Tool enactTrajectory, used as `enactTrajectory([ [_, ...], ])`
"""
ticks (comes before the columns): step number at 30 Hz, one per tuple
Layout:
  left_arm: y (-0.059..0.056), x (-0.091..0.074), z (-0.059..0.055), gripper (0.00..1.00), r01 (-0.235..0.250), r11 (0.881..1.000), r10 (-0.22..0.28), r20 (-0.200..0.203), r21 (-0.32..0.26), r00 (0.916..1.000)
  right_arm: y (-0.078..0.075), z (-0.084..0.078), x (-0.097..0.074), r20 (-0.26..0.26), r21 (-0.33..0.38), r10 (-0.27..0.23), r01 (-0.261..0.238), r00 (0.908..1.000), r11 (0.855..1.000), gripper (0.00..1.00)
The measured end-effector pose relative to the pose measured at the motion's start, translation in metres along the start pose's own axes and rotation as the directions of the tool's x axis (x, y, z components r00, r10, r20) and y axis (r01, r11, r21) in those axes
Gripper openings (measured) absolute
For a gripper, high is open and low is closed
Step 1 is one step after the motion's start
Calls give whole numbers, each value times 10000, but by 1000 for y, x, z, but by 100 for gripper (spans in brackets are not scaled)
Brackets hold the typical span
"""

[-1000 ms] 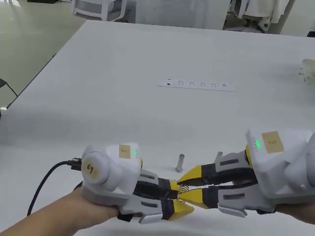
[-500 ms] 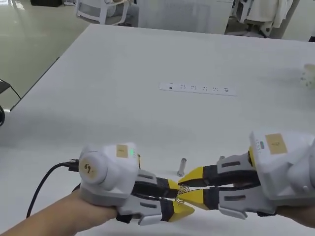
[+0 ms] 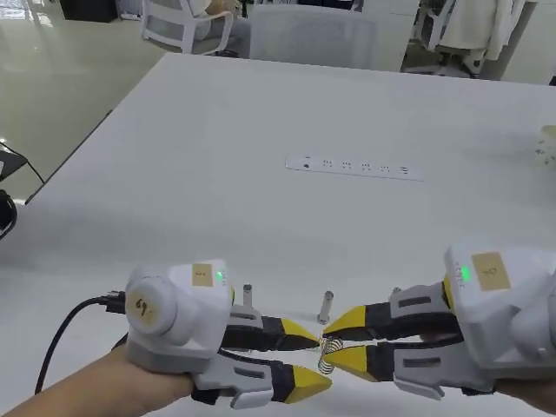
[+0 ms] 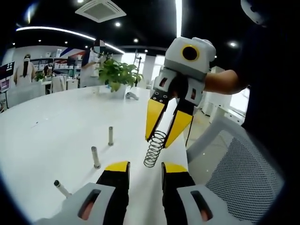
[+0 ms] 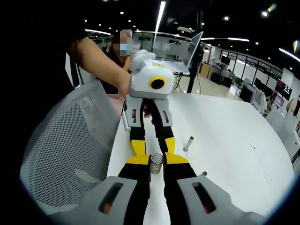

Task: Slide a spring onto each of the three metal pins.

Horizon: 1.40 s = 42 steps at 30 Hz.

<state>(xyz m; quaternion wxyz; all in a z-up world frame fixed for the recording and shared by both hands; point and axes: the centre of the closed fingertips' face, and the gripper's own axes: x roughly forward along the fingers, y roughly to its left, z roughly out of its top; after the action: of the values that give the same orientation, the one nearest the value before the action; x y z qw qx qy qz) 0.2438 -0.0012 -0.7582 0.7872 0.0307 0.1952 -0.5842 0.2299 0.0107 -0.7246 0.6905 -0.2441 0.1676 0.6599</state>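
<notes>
A small coil spring (image 3: pixel 327 354) hangs between the yellow tips of my right gripper (image 3: pixel 334 340), which is shut on it. In the left gripper view the spring (image 4: pixel 154 148) dangles from the right gripper (image 4: pixel 161 136), just ahead of my left gripper (image 4: pixel 145 167). My left gripper (image 3: pixel 306 358) faces the spring with its jaws apart and empty. In the right gripper view the spring (image 5: pixel 156 164) sits between my right gripper (image 5: pixel 157 160) tips. Three short metal pins stand on the white table: one (image 3: pixel 247 295) by the left gripper, one (image 3: pixel 327 304) behind the spring, one (image 3: pixel 397 291) by the right gripper.
A white power strip (image 3: pixel 354 167) lies across the table's middle. A black cable (image 3: pixel 69 326) trails from the left gripper. The table's near edge is right under the grippers, with a mesh chair (image 4: pixel 234 173) beside it. Chairs (image 3: pixel 187 26) stand beyond the far edge.
My left gripper has opened and drawn back a little from the spring, which stays in the right gripper. The head camera has tilted, bringing a third pin into view.
</notes>
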Motion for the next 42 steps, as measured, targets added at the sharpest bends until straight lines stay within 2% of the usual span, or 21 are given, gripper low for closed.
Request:
enactTrajectory([
  [8, 16, -24, -4, 24, -758, 9966, 762, 120, -331, 9970, 0, -6, 0, -271, -264, -10, 3, 9996, 9997, 7],
  [13, 28, -43, -4, 28, -1342, 9884, 1372, 394, -715, 9898, -1, -8, -1, -357, -346, -56, 44, 9993, 9994, 7],
  [17, 32, -52, -5, 31, -1590, 9838, 1634, 486, -832, 9854, -2, -8, 0, -365, -384, -88, 74, 9993, 9992, 7],
  [22, 36, -62, -14, 36, -1952, 9744, 2014, 469, -1118, 9784, -4, -8, -2, -395, -443, -187, 170, 9990, 9989, 7],
  [29, 40, -70, -21, 53, -2307, 9648, 2364, 315, -1265, 9711, -6, -14, -4, -546, -413, -267, 245, 9982, 9988, 7],
  [31, 41, -71, -24, 63, -2396, 9620, 2450, 265, -1310, 9692, -6, -15, -4, -566, -423, -293, 270, 9980, 9987, 7],
  [35, 45, -77, -30, 72, -2757, 9518, 2801, 148, -1344, 9599, -8, -15, -7, -493, -326, -412, 396, 9979, 9987, 7],
  [39, 48, -81, -28, 87, -3008, 9431, 3082, 329, -1418, 9507, -9, -18, -9, -542, -304, -440, 424, 9976, 9986, 7],
  [42, 48, -85, -24, 91, -3027, 9408, 3131, 491, -1527, 9484, -11, -19, -11, -548, -263, -498, 485, 9973, 9985, 7],
])
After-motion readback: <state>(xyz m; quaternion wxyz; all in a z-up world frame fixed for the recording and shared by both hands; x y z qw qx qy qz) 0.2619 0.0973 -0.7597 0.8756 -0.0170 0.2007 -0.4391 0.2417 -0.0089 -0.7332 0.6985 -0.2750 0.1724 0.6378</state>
